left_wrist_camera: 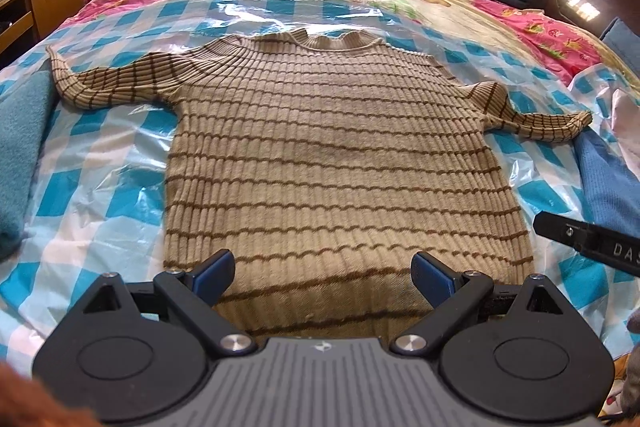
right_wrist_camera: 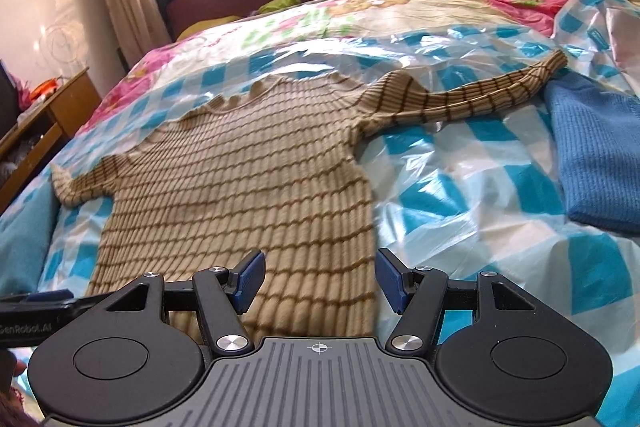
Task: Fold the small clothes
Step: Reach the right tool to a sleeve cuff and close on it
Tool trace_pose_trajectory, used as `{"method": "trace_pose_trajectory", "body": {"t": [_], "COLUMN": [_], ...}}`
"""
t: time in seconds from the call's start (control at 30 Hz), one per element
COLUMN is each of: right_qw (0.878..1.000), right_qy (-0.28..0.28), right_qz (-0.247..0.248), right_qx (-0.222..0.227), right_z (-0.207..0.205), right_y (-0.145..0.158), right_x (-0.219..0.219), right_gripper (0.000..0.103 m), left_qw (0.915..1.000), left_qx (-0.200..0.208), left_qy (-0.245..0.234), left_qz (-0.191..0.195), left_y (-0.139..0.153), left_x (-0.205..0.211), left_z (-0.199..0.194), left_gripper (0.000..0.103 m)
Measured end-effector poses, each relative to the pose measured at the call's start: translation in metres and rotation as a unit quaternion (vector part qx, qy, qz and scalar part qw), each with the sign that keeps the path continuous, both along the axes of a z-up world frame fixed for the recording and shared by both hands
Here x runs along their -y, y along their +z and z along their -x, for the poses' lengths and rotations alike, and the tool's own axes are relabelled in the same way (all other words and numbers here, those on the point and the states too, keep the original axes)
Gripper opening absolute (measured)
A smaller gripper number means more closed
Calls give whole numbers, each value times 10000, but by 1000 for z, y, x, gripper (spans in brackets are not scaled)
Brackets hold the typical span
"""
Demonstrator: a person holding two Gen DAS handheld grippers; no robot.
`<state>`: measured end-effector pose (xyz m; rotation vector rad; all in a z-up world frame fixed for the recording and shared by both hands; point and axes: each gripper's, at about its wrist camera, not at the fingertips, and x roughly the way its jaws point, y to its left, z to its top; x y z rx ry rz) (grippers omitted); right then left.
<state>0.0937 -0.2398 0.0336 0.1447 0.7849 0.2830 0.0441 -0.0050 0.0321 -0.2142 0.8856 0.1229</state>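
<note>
Sweater flat, collar pointing away, sleeves spread sideways

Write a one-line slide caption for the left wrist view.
Open left gripper poised over the hem of a striped sweater spread flat on a checkered plastic sheet.

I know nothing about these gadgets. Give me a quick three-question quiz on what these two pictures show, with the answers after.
1. True or false: the beige ribbed sweater with brown stripes is already folded in half.
2. Which covering lies directly under the sweater: (a) bare wood, (b) a blue-and-white checked plastic sheet, (c) a grey carpet?
3. Fill in: both the left gripper and the right gripper hover near the sweater's hem with jaws ____.

Key
1. False; it lies spread flat, both sleeves out to the sides.
2. (b)
3. open, gripping nothing.
</note>
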Motion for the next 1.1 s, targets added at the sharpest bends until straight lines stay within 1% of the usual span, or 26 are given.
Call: {"method": "trace_pose_trajectory", "body": {"t": [0.4,0.87,0.97,1.1], "right_qw": [9999,9992,9987,9958], "right_qy": [-127,-314,-470,-911], "right_qz": [109,233,194,114], "right_qx": [8,-90,-101,-69], "right_z": [-35,-73,-86,-111], "right_y": [-4,-14,-15,-10], "right_x": [14,34,45,75], "right_gripper": [61,61,61,60], "left_qw": [9999,9983,9979,9965], "left_qx": [-57,-96,-74,26], "left_qy": [-158,-559,-639,-831], "left_qz": [-37,-98,-100,-62], "left_y": [-1,-4,-3,-2], "left_x": [16,45,52,66], "left_z": [-29,-72,-82,-101], "left_gripper": [99,99,99,99]}}
